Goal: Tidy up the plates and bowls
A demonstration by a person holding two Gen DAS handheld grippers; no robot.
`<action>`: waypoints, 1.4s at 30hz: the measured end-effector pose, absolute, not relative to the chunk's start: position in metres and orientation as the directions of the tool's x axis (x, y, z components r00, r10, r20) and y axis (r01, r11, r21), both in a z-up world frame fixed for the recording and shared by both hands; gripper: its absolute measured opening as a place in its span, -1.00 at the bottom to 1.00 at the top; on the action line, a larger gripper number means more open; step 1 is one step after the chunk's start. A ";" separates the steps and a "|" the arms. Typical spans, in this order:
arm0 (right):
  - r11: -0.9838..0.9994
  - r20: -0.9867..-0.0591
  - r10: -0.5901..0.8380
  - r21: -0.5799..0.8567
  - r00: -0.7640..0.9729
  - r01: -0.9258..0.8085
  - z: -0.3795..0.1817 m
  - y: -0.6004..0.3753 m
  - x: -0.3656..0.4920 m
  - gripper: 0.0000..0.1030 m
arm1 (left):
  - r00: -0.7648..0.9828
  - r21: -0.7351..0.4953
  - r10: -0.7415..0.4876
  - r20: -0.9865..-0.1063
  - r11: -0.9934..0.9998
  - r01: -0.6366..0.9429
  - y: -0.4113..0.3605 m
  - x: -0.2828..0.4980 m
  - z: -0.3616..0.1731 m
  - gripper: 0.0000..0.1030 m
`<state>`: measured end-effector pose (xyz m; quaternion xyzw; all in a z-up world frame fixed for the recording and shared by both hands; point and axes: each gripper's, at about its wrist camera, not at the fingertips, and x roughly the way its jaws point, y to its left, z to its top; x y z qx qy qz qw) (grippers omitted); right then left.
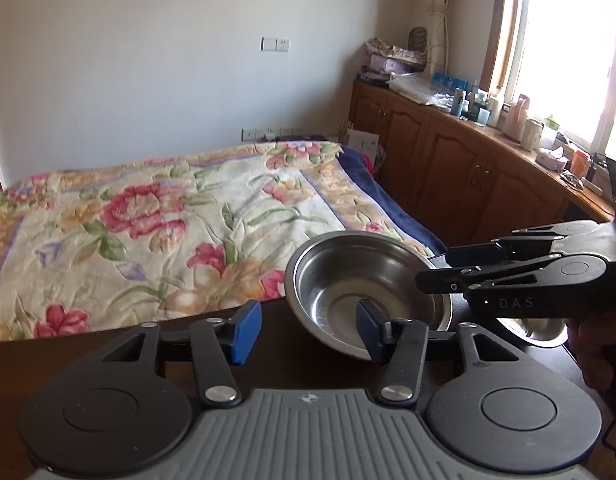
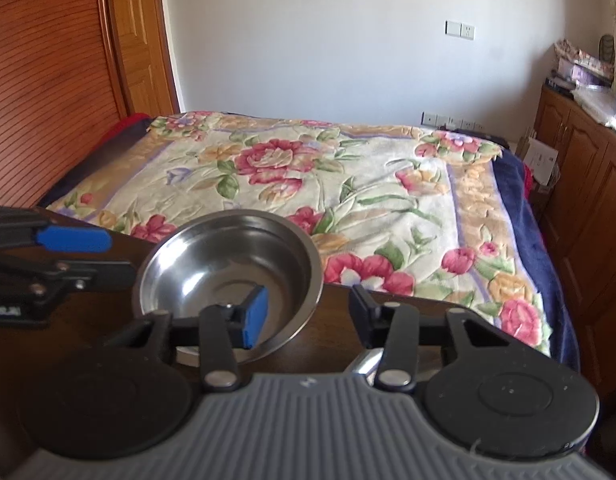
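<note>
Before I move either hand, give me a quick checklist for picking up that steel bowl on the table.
1. The left tongs open: ok, fingers wide apart and empty.
2. The right tongs open: ok, also empty.
3. The steel bowl empty: ok, nothing inside.
4. Bowl rim gripped: not ok, neither pair is shut on it.
5. Bowl sitting flat on the table: cannot tell, its base is hidden behind the tongs.
6. The second steel dish out of the way: cannot tell, it is mostly hidden under the right tongs.
</note>
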<state>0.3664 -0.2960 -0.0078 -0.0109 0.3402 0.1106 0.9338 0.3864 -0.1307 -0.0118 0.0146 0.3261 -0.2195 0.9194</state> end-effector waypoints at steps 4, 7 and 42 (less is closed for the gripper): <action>0.974 -0.646 0.208 0.067 0.734 -0.217 -0.010 -0.294 0.369 -0.11 | 0.675 -0.115 -0.381 -0.632 0.907 0.404 -0.137 0.392 -0.019 -0.19; 0.974 -0.654 0.207 0.070 0.728 -0.214 -0.012 -0.294 0.370 -0.12 | 0.660 -0.130 -0.386 -0.644 0.906 0.403 -0.138 0.395 -0.023 -0.27; 0.966 -0.543 0.246 0.069 0.803 -0.250 0.061 -0.284 0.284 -0.63 | 0.730 -0.077 -0.404 -0.551 0.896 0.437 -0.121 0.305 0.059 -0.59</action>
